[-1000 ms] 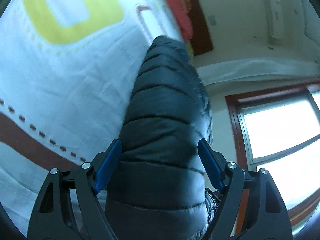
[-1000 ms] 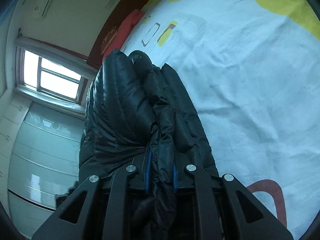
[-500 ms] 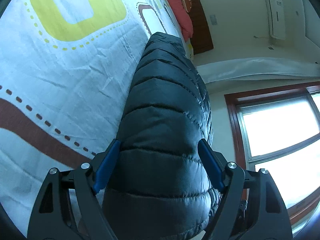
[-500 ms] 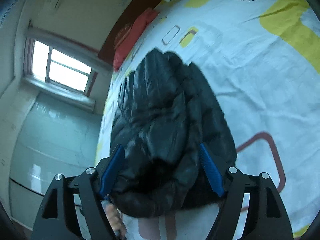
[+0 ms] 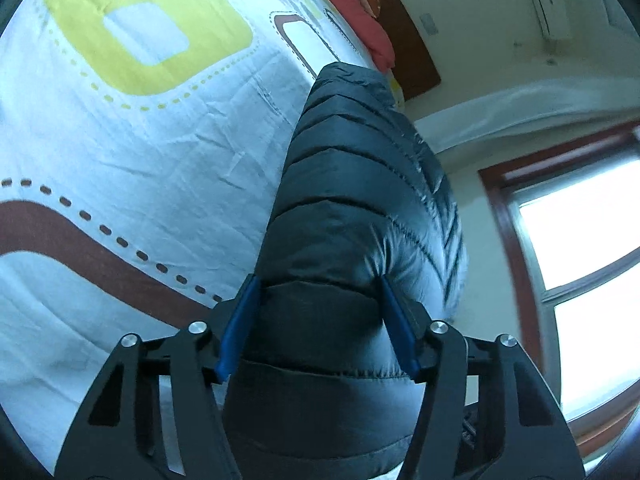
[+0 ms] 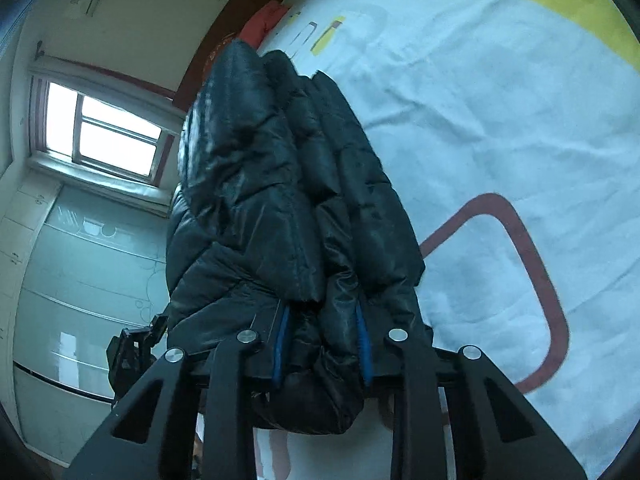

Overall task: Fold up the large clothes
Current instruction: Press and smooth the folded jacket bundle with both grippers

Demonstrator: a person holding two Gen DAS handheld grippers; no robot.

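A black quilted puffer jacket [image 5: 360, 208] lies bunched lengthwise on the bed. In the left wrist view my left gripper [image 5: 320, 320] has its blue pads pressed into both sides of a thick fold of the jacket, jaws still wide apart around it. In the right wrist view the jacket [image 6: 280, 200] stands folded in thick layers, and my right gripper [image 6: 322, 340] is shut on a bunched edge of it, pads close together. The jacket's far end points toward the headboard.
The bed sheet [image 5: 140, 140] is white with yellow and brown shapes and also shows in the right wrist view [image 6: 500, 120]. Red pillows [image 5: 352, 12] and a dark headboard lie at the far end. A window [image 6: 108, 136] and pale wardrobe [image 6: 80, 280] stand beside the bed.
My right gripper opened half a second ago, then closed again on a bunched edge of the jacket. My left gripper narrowed onto the thick fold it straddles.
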